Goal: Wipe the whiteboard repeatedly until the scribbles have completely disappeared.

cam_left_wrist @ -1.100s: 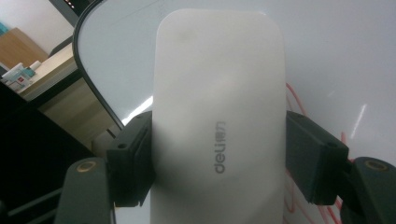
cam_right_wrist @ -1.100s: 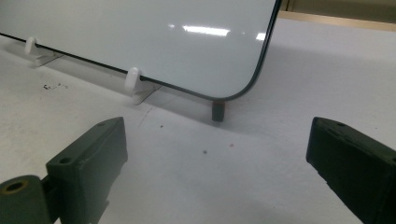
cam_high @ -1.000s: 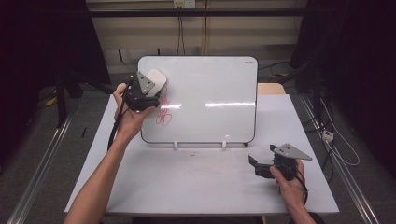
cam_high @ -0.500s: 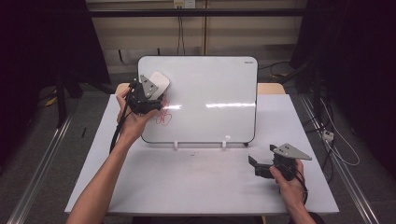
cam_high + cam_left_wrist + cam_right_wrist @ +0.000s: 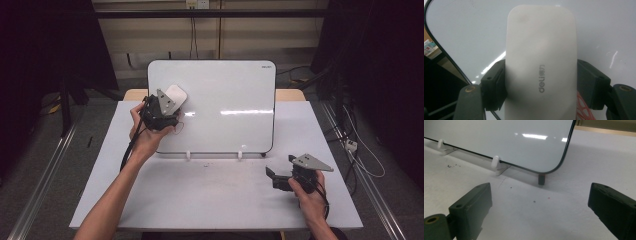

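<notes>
Left gripper (image 5: 167, 107) pinches the white eraser (image 5: 175, 94) flat against the whiteboard (image 5: 225, 100); versus a second ago it's shifted up and right over the red scribble (image 5: 581, 110), which now mostly sits under it, so wiping looks underway with some red left. Right gripper (image 5: 280, 175) rests on the table (image 5: 200, 200), jaws spread, holding nothing.

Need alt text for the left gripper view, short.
A white eraser printed "deli" is clamped between the left gripper's two black jaws, held against a glossy whiteboard. Red marker scribble peeks out at the eraser's lower right, and the whiteboard's dark rounded edge curves down the left side.
</notes>
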`<state>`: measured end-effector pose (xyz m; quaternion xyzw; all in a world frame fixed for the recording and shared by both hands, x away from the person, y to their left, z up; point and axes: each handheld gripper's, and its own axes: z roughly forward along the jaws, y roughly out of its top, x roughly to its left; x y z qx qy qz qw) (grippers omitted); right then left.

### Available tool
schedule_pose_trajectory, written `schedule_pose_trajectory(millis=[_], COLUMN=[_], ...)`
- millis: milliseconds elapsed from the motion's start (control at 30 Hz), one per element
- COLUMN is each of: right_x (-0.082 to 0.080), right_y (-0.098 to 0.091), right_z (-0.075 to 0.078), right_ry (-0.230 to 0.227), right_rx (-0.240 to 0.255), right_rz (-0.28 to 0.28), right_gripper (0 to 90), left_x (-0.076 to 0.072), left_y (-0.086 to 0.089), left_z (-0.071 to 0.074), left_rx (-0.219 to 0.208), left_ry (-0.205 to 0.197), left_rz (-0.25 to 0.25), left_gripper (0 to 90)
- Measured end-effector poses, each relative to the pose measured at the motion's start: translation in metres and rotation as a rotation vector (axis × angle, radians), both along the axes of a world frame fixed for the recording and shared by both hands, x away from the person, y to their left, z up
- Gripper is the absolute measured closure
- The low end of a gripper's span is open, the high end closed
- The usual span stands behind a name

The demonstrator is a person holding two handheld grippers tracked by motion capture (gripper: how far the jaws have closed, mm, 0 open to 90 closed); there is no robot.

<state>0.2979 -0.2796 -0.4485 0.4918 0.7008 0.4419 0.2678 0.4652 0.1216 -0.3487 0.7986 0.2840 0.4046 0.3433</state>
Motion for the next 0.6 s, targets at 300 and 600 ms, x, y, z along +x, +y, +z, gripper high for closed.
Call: schedule_pose_trajectory(millis=[300, 600], right_x=[0.001, 0.0], right_y=[-0.001, -0.002], right_z=[0.0, 0.0], right_ry=[-0.001, -0.001], right_rx=[0.0, 0.0], right_rz=[-0.001, 0.002], right_gripper=[5.4, 5.4], left_x=[0.007, 0.023], left_y=[0.003, 0.005], left_z=[0.008, 0.028], left_rx=[-0.025, -0.017], left_ry=[0.018, 0.024], left_rz=[0.0, 0.01], left_gripper=[31.1, 31.1])
